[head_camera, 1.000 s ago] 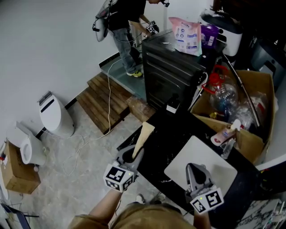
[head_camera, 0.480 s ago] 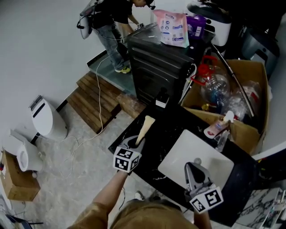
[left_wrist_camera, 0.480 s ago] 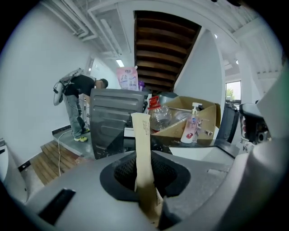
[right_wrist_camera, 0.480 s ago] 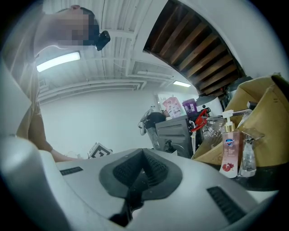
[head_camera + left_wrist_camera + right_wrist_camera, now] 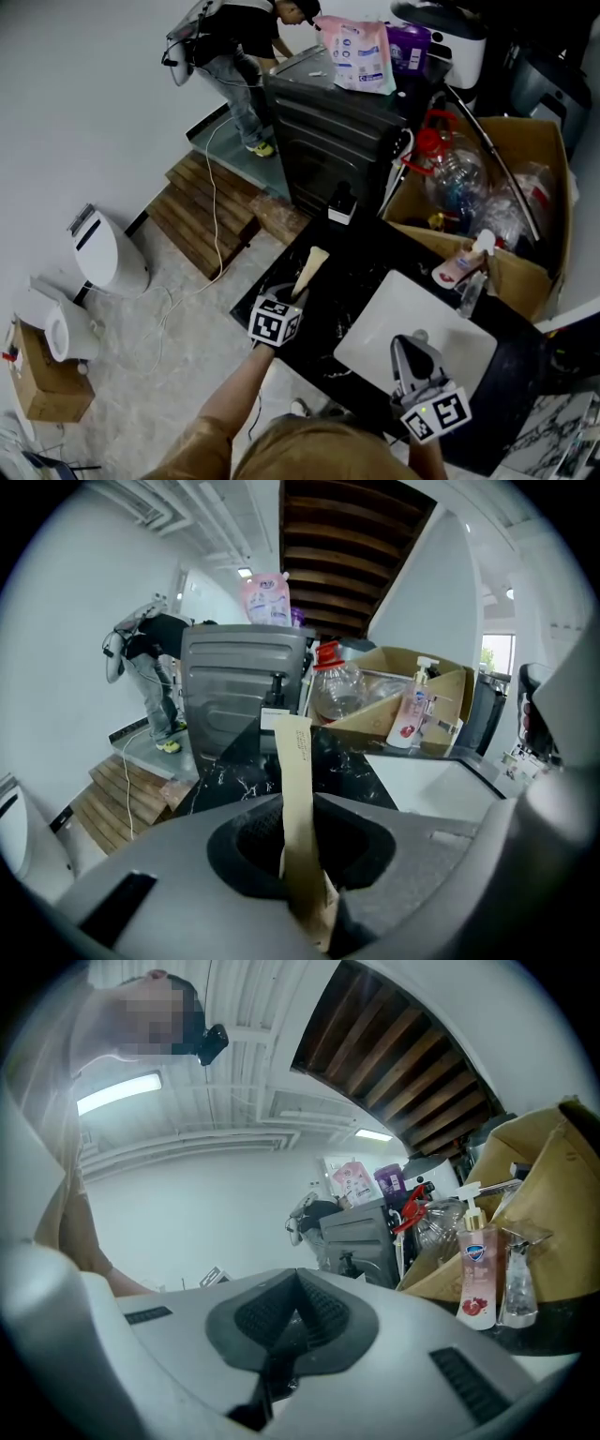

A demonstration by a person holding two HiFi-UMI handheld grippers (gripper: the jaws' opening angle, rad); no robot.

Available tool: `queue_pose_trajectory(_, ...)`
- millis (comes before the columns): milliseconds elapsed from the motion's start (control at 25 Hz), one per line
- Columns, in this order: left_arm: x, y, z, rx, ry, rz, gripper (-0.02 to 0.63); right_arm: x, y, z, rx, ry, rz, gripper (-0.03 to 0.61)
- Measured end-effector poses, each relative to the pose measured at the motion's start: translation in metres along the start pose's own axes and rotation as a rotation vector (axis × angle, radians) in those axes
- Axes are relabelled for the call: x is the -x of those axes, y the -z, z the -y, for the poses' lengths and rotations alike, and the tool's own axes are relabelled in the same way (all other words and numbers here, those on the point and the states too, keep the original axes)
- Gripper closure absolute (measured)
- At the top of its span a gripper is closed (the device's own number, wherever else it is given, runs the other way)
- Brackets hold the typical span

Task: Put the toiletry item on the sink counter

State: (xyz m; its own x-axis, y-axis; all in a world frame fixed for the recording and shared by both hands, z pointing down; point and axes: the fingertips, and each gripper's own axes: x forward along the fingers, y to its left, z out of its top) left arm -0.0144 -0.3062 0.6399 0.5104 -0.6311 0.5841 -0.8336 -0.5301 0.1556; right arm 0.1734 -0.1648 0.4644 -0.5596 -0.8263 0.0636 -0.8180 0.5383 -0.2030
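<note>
Since the earlier frame the left gripper [image 5: 291,298] has come down and in over the counter's near-left edge. It carries the toiletry item [image 5: 310,270], a long, flat, tan paper sleeve clamped by its near end between the jaws and slanting toward the far side above the black, white-veined stone counter [image 5: 361,258]; whether the tip touches the stone cannot be told. A thin line of dark print along the sleeve is too small to read, as is the label on the pink pump bottle [image 5: 459,266] against the cardboard box [image 5: 553,169]. The right gripper [image 5: 413,347], jaws pressed together on nothing, hangs above the smooth white rectangular basin [image 5: 459,342].

Two grippers [image 5: 292,297] [image 5: 412,346], one packet [image 5: 312,265], one basin [image 5: 392,317]
</note>
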Motion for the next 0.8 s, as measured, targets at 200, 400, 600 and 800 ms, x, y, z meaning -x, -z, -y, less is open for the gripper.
queue_pose_trajectory(200,-0.017,0.015,0.003,-0.017,0.004,-0.095,0.56,-0.005,0.009,0.004,-0.028,-0.015,-0.009,0.575)
queue_pose_trajectory(400,-0.029,0.022,0.004,-0.055,-0.01,-0.168,0.558,-0.008,0.014,0.013,-0.027,-0.013,-0.006,0.575)
queue_pose_trajectory(600,-0.036,0.013,0.002,-0.118,-0.043,-0.181,0.557,-0.008,0.017,0.023,-0.032,-0.011,-0.001,0.575)
queue_pose_trajectory(800,-0.041,0.018,0.002,-0.137,-0.059,-0.214,0.555,-0.006,0.016,0.034,-0.032,0.001,0.003,0.575)
